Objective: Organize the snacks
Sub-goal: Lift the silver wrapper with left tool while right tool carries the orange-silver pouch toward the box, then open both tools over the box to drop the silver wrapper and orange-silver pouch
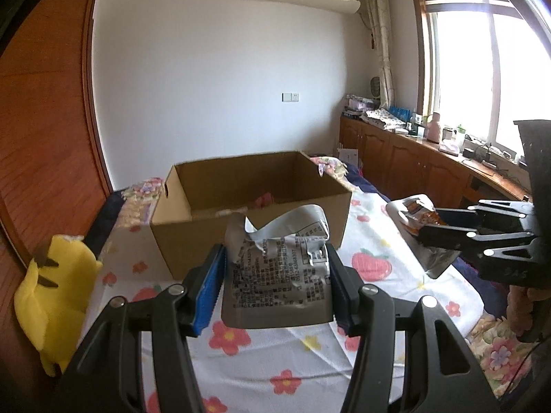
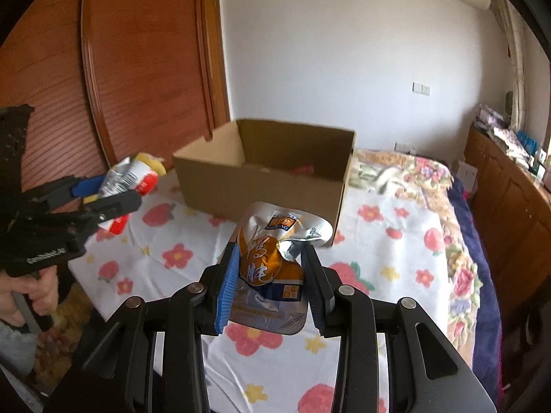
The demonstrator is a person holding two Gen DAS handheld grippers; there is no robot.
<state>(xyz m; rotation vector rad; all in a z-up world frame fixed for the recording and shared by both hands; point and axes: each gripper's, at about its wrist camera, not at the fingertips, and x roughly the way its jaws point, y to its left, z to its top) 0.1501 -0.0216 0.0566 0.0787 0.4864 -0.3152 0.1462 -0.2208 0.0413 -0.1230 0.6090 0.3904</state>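
My left gripper (image 1: 275, 278) is shut on a silver snack pouch (image 1: 279, 275) with black print, held above the bed just before the open cardboard box (image 1: 248, 237). It also shows at the left of the right wrist view (image 2: 103, 192), the pouch (image 2: 127, 175) showing red and white. My right gripper (image 2: 270, 275) is shut on an orange and silver snack pouch (image 2: 272, 268), also held in front of the box (image 2: 261, 186). In the left wrist view it (image 1: 427, 223) is at the right with its pouch (image 1: 416, 216). Something pink lies inside the box (image 1: 263, 201).
The box stands on a bed with a white flowered sheet (image 1: 372, 258). A yellow plush toy (image 1: 51, 296) lies at the bed's left edge. A wooden wardrobe (image 2: 137, 69) stands left, low wooden cabinets (image 1: 413, 165) with clutter under the window right.
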